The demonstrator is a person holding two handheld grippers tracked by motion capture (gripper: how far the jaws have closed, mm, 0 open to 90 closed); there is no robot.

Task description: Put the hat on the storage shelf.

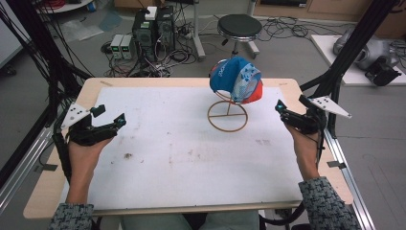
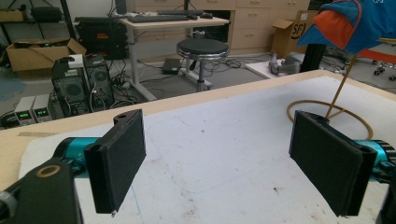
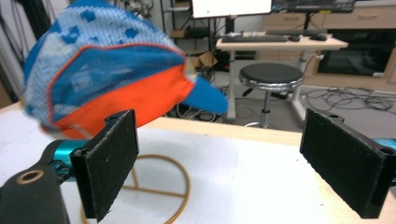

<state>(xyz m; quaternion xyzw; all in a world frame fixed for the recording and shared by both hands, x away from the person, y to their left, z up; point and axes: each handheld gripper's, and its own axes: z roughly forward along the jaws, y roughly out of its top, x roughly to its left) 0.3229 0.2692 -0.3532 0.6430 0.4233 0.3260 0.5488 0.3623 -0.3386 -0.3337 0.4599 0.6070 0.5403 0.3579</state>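
A blue, white and orange cap (image 1: 237,79) hangs on a thin wooden stand with a ring base (image 1: 227,116) at the table's far middle-right. The cap (image 3: 112,74) looms close ahead in the right gripper view, above the ring base (image 3: 175,186). In the left gripper view the cap (image 2: 350,25) is at the top right and the ring base (image 2: 327,109) lies beyond the right jaw. My left gripper (image 1: 122,119) rests open at the table's left, nothing between its jaws. At the right edge my right gripper (image 1: 278,106) is open and empty, a short way right of the stand.
A white mat (image 1: 182,143) covers the wooden table. Behind the table stand a black stool (image 1: 239,26), computer towers (image 1: 153,28) and loose cables on the floor. Black frame poles (image 1: 356,43) rise at both table sides.
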